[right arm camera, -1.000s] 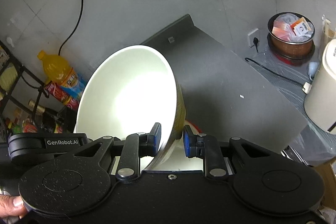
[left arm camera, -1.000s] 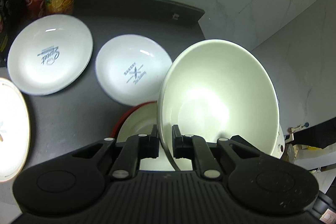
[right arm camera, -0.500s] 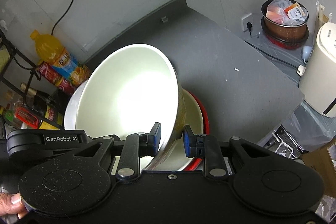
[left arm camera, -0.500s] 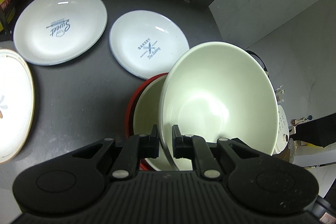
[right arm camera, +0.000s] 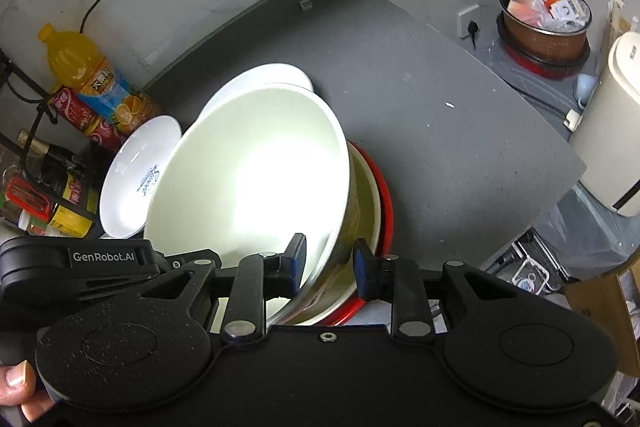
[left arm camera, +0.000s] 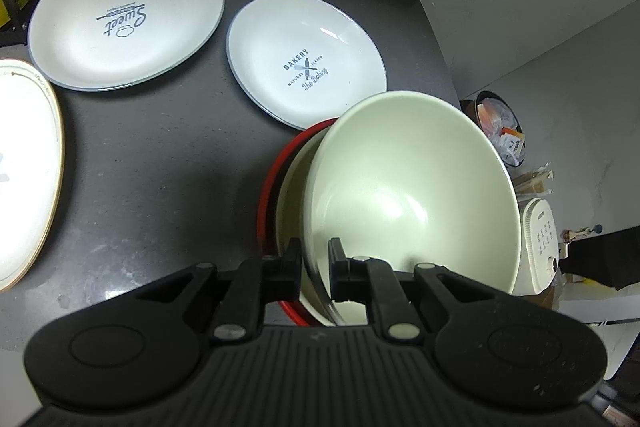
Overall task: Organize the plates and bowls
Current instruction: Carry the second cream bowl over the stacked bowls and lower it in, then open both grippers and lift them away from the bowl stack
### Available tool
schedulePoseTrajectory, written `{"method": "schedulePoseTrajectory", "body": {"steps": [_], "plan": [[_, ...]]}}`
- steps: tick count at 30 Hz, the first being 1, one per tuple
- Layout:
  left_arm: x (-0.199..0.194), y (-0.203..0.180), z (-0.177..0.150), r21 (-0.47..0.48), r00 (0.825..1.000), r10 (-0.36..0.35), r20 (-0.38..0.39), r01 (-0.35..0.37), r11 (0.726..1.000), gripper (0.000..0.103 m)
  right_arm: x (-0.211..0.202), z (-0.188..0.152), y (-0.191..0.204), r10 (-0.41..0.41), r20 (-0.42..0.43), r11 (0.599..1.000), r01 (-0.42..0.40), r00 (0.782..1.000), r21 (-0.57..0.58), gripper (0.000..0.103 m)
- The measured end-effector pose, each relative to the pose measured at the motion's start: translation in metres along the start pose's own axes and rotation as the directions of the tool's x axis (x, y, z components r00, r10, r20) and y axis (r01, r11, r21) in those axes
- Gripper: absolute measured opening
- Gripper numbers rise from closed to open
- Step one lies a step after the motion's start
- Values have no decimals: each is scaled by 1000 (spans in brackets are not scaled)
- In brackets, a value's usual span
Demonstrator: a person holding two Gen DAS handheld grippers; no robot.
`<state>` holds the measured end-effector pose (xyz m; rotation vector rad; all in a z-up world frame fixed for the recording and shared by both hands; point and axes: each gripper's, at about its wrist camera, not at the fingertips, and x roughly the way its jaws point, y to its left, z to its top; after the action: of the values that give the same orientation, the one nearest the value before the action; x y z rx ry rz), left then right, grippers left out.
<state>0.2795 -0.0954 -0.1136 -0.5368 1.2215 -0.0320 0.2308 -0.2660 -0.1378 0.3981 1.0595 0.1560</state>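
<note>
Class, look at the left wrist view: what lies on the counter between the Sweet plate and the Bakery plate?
Nothing: in the left wrist view only bare dark counter separates the Sweet plate from the Bakery plate.

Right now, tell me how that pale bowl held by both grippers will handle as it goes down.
The pale bowl looks like glazed ceramic: probably rigid, fairly heavy, and chippable against the red-rimmed bowl below. Its glossy wall, pinched at the rim by the left gripper, could slip. The right gripper has a gap on one side, so it may tilt.
</note>
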Motion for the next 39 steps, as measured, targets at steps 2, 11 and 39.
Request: {"method": "schedulePoseTrajectory", "body": {"steps": [2, 11, 39], "plan": [[1, -3, 2, 7, 1000, 14, -4, -14, 1000, 11, 0, 2, -1, 4, 6, 1000, -4, 1000, 2, 30], [-12, -6, 12, 11, 999, 36, 12, -36, 999, 32, -7, 9, -2, -9, 37, 1000, 9, 999, 1, 36], [-87, 59, -3, -11, 981, 116, 156, -116, 993, 74, -31, -12, 55, 20, 99, 996, -12, 995, -86, 63]]}}
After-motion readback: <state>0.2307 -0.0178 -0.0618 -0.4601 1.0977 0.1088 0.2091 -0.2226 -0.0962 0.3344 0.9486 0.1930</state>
